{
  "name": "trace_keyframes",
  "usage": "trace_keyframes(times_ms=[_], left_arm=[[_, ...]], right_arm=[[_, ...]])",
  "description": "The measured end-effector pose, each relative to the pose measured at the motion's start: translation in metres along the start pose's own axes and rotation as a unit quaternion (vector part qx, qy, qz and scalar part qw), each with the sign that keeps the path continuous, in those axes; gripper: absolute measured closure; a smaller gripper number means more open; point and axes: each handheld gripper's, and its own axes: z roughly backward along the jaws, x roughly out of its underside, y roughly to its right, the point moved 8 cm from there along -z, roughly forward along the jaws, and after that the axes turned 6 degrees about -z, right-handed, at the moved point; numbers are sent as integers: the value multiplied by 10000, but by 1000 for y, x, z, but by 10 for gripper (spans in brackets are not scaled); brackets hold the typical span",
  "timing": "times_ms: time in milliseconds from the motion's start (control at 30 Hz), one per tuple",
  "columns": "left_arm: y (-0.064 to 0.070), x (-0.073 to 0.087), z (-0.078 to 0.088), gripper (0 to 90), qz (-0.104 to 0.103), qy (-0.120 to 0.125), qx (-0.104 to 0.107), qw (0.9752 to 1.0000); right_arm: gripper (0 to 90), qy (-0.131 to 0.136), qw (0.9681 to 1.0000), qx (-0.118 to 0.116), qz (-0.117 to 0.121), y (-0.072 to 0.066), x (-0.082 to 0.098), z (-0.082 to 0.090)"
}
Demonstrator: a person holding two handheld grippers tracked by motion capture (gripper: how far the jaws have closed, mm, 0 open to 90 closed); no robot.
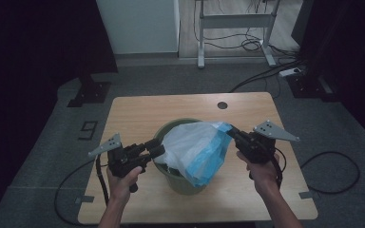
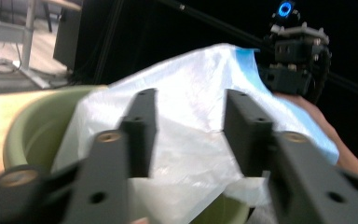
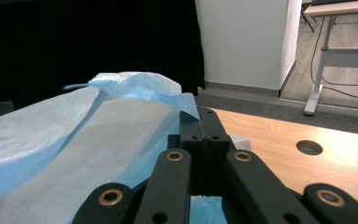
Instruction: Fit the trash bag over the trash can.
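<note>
A pale green bin stands in the middle of the wooden table. A thin white bag with a blue edge drapes over its mouth and spills down the front. My right gripper is shut on the bag's blue edge and holds it up at the bin's right; the gripper's own view shows the jaws pressed together on the blue film. My left gripper sits at the bin's left rim, open. Its fingers stand apart in front of the white bag without pressing it. The bin's rim shows beside them.
A round hole lies in the table's far side. Cables trail from both grippers over the front edge. Beyond the table are a white cabinet, a desk frame and floor cables. Bare tabletop lies behind the bin.
</note>
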Motion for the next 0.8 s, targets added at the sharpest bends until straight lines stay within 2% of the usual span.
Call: trace_keyframes(times_ms=[67,100,133,200,300,367,400,467,500,533,567,600,633,667,700,733,767,800], left_arm=[[3,3,1,462,-17,-33,9,10000],[8,5,2,402,-59,-73,50,9999],[8,5,2,385,-59,-73,50,9999],[15,7,0,359,-195,-239,-57,9995],[16,8,-7,361,-286,-452,-195,9984],[16,9,-12,468,-350,-653,-272,9969],[18,11,-17,661,-385,-759,-177,9962],[19,12,-20,801,-373,-834,-113,9958],[18,14,-22,801,-387,-874,-161,9953],[17,14,-23,872,-401,-822,-220,9956],[17,14,-23,878,-401,-822,-220,9956],[14,12,-22,884,-349,-637,-257,9970],[14,12,-22,886,-349,-637,-257,9970],[12,11,-20,886,-266,-501,-253,9981],[9,10,-19,889,-186,-382,-292,9987],[9,10,-19,890,-186,-382,-292,9987],[8,9,-18,891,-155,-323,-324,9988],[7,8,-17,891,-132,-266,-358,9989]], right_arm=[[891,-4,10000,3,-5,0,1,0],[891,-10,10000,11,5,-1,2,0],[891,-10,10000,11,5,-1,2,0],[891,7,10000,19,51,-4,3,-1],[891,9,10000,-17,82,-8,4,-1],[891,34,9999,-79,140,-14,5,-1],[891,47,9998,-114,169,-17,5,-1],[891,58,9997,-126,176,-18,6,-1],[891,72,9997,-146,172,-19,5,0],[889,116,9996,-234,131,-19,5,1],[889,116,9996,-234,131,-19,5,1],[808,152,9994,-324,44,-19,7,2],[808,152,9994,-324,44,-19,7,2],[752,169,9992,-358,-3,-19,9,3],[597,193,9989,-406,-143,-20,15,6],[597,193,9989,-406,-143,-20,15,6],[520,161,9985,-470,-235,-25,22,9],[520,161,9985,-470,-235,-25,22,9]])
